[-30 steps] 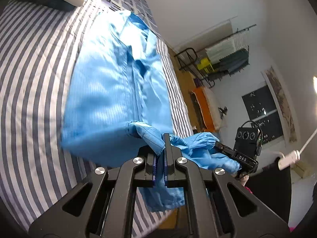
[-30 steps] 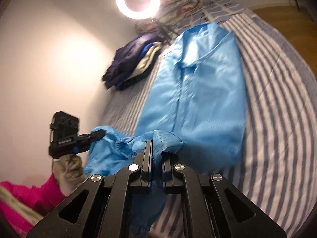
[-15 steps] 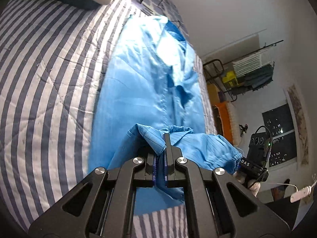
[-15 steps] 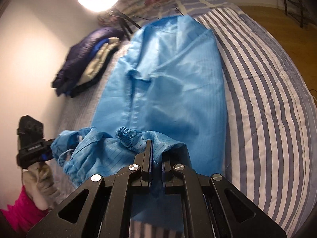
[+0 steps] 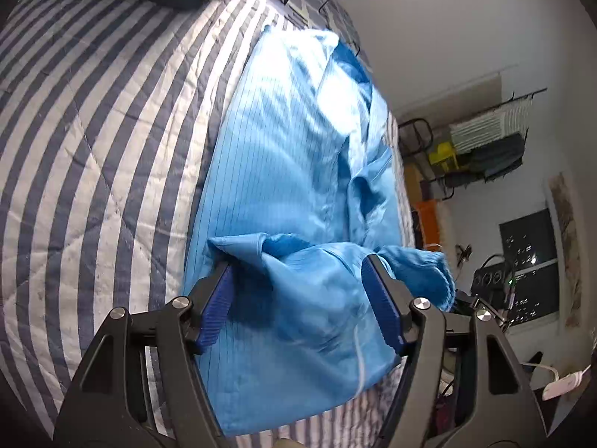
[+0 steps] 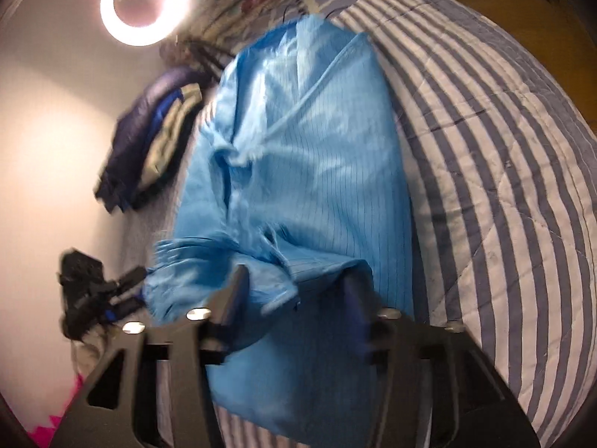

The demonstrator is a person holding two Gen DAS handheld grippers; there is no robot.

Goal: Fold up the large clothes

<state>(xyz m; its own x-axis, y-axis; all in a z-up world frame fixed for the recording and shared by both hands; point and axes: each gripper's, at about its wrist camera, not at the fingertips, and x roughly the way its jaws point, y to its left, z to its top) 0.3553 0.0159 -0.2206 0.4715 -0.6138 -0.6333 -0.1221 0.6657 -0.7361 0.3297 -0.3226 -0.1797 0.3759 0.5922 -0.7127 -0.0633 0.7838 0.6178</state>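
A: Half a second ago both grippers pinched the hem of the blue coat (image 5: 291,171) over its own body. Now the left gripper (image 5: 298,291) has just been opening, and its blue pads stand wide apart with the folded-over cloth lying loose between them, not pressed.

B: The same goes for the right gripper (image 6: 294,295): its jaws have just been opening, and the fabric sits slack in the gap. That view is smeared, so I cannot tell if one pad brushes the cloth.

A: The coat lies lengthwise on the striped quilt (image 5: 93,149), its lower part doubled up onto the chest.

B: Only the right view shows the ring light (image 6: 143,2) on the wall and a pile of dark clothes (image 6: 149,142) beside the coat's collar end. It also catches the left gripper at the coat's left edge.

A: The left view alone gives the drying rack (image 5: 488,142) with clothes across the room, and the right gripper's body past the elastic cuff (image 5: 429,272).
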